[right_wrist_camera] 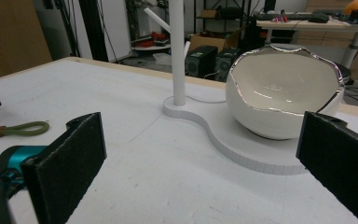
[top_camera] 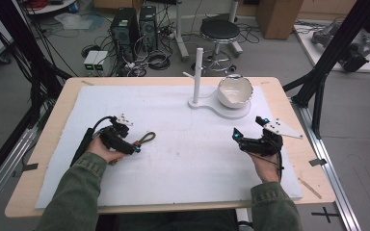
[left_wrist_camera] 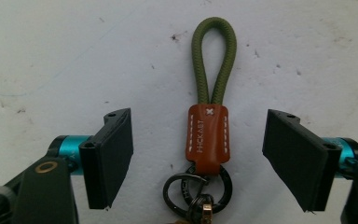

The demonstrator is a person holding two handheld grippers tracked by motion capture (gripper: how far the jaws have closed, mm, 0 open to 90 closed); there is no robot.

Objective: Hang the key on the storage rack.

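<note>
A keychain (left_wrist_camera: 208,140) lies flat on the white table cover (top_camera: 183,159): an olive cord loop, a brown stitched leather tab and dark metal rings. In the high view the keychain (top_camera: 144,139) sits left of centre. My left gripper (left_wrist_camera: 199,119) is over it, open, with a jaw on each side of the leather tab and a clear gap to both pads. The left gripper (top_camera: 136,147) is held in the person's left hand. My right gripper (top_camera: 248,127) rests at the right, open and holding nothing; the right gripper (right_wrist_camera: 209,130) faces a white bowl (right_wrist_camera: 284,93).
The white bowl (top_camera: 234,91) with a wavy rim sits on a flat white base (top_camera: 221,109) at the back centre-right. A white post with pegs (top_camera: 198,67) rises from that base. The olive cord loop (right_wrist_camera: 25,128) lies far left in the right gripper view.
</note>
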